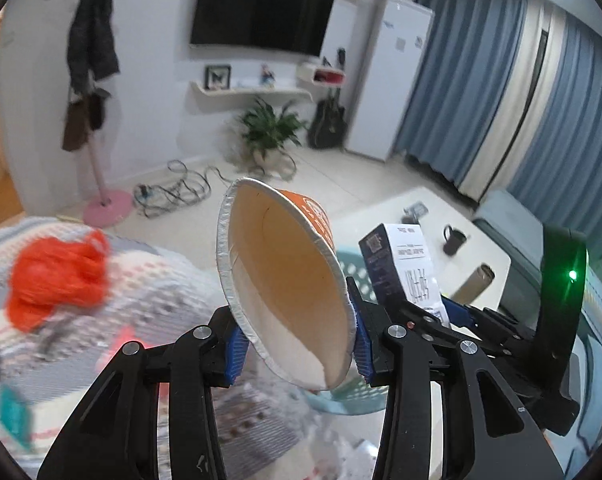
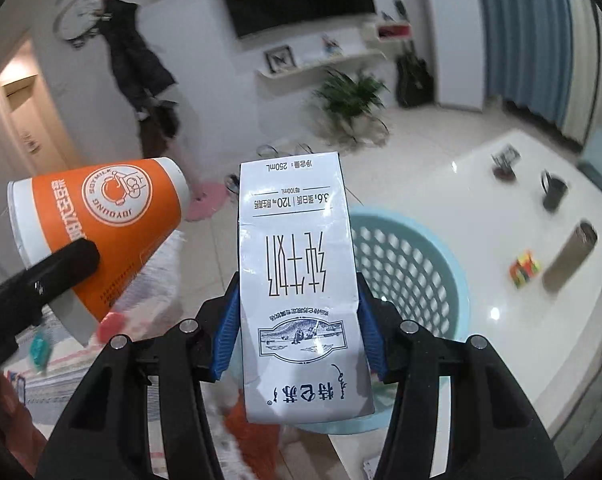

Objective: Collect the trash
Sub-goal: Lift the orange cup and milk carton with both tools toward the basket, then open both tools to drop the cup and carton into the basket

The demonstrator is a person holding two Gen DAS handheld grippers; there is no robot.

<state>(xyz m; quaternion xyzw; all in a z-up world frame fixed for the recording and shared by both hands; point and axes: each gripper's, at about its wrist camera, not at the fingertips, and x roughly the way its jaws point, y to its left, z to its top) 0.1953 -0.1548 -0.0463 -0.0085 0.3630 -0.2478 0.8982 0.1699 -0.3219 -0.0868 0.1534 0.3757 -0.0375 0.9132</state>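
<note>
Biggest thing down there is the patterned blanket [image 1: 157, 292] with a crumpled red plastic bag [image 1: 57, 276] lying on it, pretty blurry in the left wrist view. Next to it sits a white low table [image 2: 481, 184] with a dark mug [image 2: 554, 191], a metal flask [image 2: 569, 256] lying on its side and a Rubik's cube [image 2: 525, 273] just beside the flask. Between blanket and table stands the light blue perforated laundry basket [image 2: 413, 256], right under and behind both held items.

The right gripper [image 2: 297, 340] is clamped on a white 250mL milk carton [image 2: 297, 264], blue pads squeezing both sides, print upside down to the camera, carton up in the air over the basket's near rim.

The left gripper [image 1: 297, 344] is pinching an orange and white Joyoung paper cup [image 1: 285, 284] across its rim, cup tilted with the open mouth facing the camera, looks empty inside. It's held aloft just left of the carton, not touching it.
</note>
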